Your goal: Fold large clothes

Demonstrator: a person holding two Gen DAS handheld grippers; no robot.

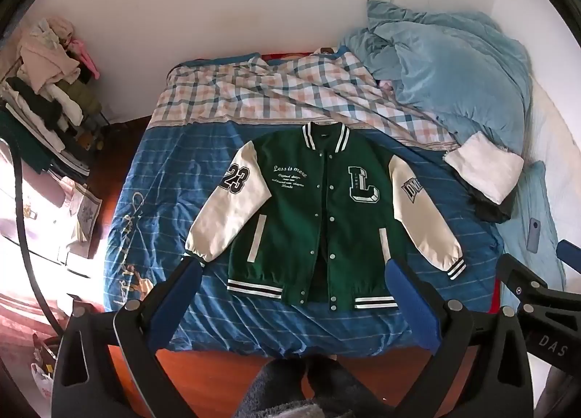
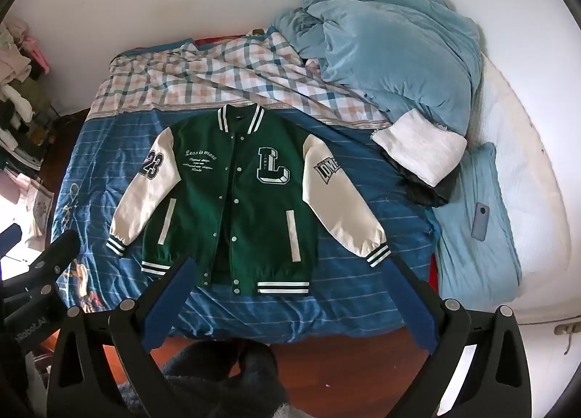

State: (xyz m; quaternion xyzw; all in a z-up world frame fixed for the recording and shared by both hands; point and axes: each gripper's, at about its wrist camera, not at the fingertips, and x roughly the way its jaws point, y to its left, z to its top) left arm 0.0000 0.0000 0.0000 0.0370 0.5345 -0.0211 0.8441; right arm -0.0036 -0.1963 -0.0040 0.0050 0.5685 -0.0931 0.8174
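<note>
1. Two black grippers with blue pads, left gripper [image 1: 292, 285] and right gripper [image 2: 292, 274], both spread wide, pinching nothing, hanging above the near edge of the bed.
2. Green varsity jacket with cream sleeves [image 1: 319, 214], lying flat and face up on the blue striped bedsheet [image 1: 163, 200]: collar at 12 o'clock, striped hem at 6 o'clock, sleeves angled out toward 8 and 4 o'clock, front snaps partly undone near the hem.
3. Judged step: the very start, no fold made yet, jacket only laid out.
4. Next move likely calling for a descent to one cream sleeve or its striped cuff, a pinch through the thick cloth, then a carry across the green chest; bulky fabric probably apt to spring back.
5. Crumpled light blue duvet [image 2: 395, 55] at 1 o'clock, white folded cloth [image 2: 421, 149] at 2 o'clock, well apart from the jacket.
6. Hard to make out: small script under "Less is more". In the left wrist view, left cuff partly hidden behind a blue pad; far side of the bed cut off by the duvet.
</note>
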